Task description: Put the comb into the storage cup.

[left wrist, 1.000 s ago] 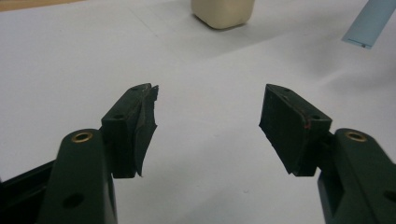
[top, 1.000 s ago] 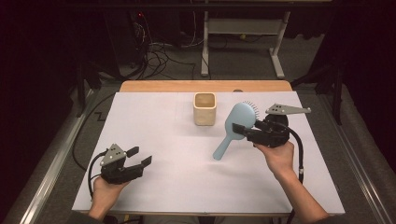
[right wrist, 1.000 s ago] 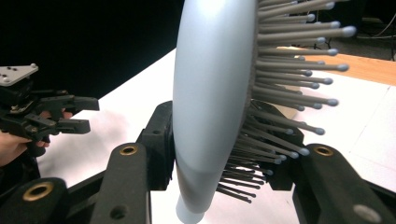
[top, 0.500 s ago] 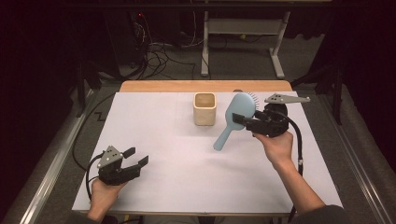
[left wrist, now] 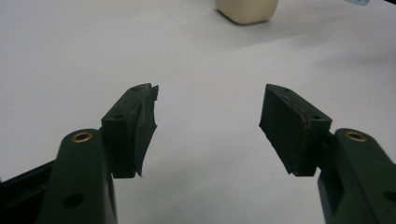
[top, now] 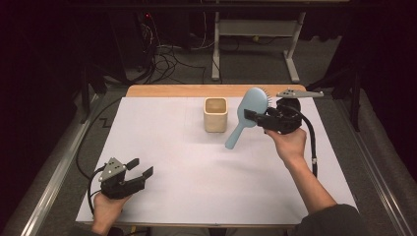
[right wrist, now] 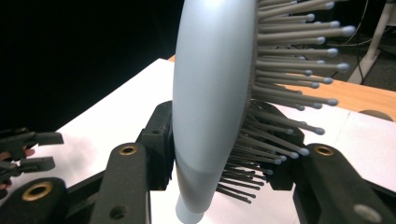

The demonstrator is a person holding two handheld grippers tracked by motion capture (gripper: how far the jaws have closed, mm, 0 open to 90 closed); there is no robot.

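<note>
A light blue hairbrush [top: 248, 114] hangs in the air at the right of the table, head up and handle slanting down to the left. My right gripper [top: 252, 117] is shut on its head. In the right gripper view the pads clamp the hairbrush [right wrist: 212, 93] across its smooth back and its grey bristles. A cream square cup [top: 216, 114] stands just left of the brush, open side up. My left gripper [top: 140, 167] rests low at the table's front left, jaws open and nothing between them. The left gripper view shows the cup [left wrist: 246, 9] far ahead.
A white sheet [top: 187, 162] covers the table, with a wooden strip [top: 172, 91] along the far edge. Metal rails run down both sides. Cables and a stand's legs lie on the dark floor beyond. The left gripper [right wrist: 28, 151] appears small at the left of the right gripper view.
My right gripper has carried the hairbrush a little up and toward the far edge, closer to the cup. The left gripper has stayed where it was.
</note>
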